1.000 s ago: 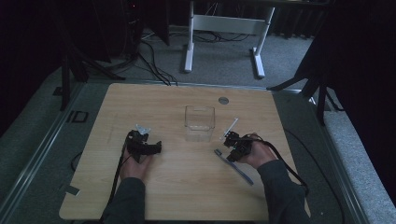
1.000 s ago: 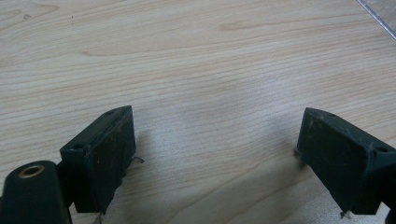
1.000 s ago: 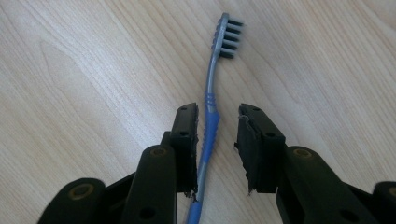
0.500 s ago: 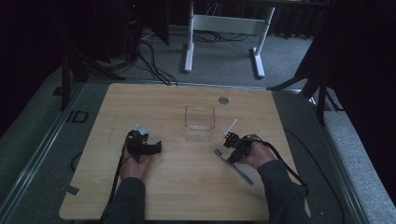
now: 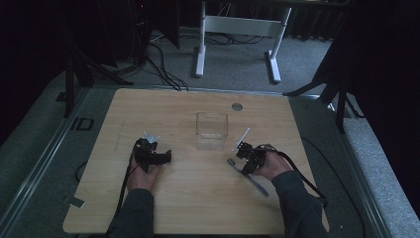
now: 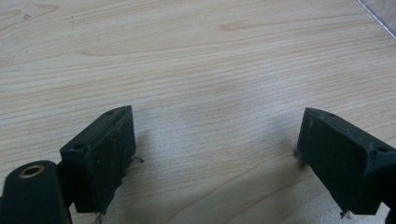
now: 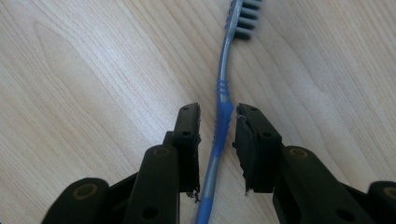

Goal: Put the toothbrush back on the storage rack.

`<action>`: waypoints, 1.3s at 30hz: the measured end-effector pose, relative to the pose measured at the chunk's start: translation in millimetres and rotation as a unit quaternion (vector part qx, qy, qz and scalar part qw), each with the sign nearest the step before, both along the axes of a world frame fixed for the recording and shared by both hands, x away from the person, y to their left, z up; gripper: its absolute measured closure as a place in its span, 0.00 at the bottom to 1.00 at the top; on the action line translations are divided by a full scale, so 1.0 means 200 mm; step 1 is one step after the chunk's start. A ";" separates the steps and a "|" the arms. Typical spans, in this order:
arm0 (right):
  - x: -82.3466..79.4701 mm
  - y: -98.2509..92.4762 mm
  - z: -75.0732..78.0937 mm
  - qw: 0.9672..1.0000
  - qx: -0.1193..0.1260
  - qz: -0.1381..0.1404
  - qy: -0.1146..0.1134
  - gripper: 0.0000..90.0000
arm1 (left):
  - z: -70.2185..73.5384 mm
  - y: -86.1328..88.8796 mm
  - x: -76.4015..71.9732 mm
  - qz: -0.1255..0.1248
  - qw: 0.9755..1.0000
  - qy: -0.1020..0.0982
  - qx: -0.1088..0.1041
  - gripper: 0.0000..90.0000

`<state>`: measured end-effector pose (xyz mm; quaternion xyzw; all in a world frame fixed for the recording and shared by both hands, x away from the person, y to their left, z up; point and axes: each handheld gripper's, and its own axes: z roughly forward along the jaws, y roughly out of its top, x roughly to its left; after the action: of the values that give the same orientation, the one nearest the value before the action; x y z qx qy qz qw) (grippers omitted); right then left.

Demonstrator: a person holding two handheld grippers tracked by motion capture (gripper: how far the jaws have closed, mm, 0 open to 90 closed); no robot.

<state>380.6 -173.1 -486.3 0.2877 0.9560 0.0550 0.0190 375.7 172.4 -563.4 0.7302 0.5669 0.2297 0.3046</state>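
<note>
Change: right tongs [image 7: 217, 140] have just been closing; the gap is narrower than a moment ago, with the toothbrush [image 7: 223, 105] handle between the jaws. Both hands sit where they were.
Right tongs: narrow, pads just beside the blue grip on either side, a sliver of counter still showing on each side, so not yet pressing. In the high view they [image 5: 246, 157] lie right of the box.
Left tongs: wide apart [image 6: 215, 154], bare wood between the jaws; in the high view they [image 5: 161, 156] rest left of centre.
Toothbrush: flat on the counter [image 5: 198, 198], bristle head pointing away from the right hand, tail [image 5: 257, 184] running toward the near edge.
Clear box: stands [image 5: 212, 130] mid-counter, between and beyond both hands, near the right tongs.
Room: open wood between the hands and toward the left and far edges; the right hand [image 5: 272, 166] is nearer the right edge.
</note>
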 end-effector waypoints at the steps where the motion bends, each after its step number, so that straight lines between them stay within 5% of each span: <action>1: 0.00 0.00 0.00 1.000 0.000 0.000 0.000 0.78 | 0.00 0.00 0.00 0.000 1.000 0.000 0.000 0.13; 39: 0.02 0.01 -0.10 0.999 -0.026 -0.013 0.017 0.84 | 0.00 0.00 0.00 0.000 1.000 0.000 0.000 0.13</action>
<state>385.5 -171.7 -506.8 0.3000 0.9535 0.0253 0.0104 375.7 172.4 -563.4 0.7301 0.5669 0.2297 0.3047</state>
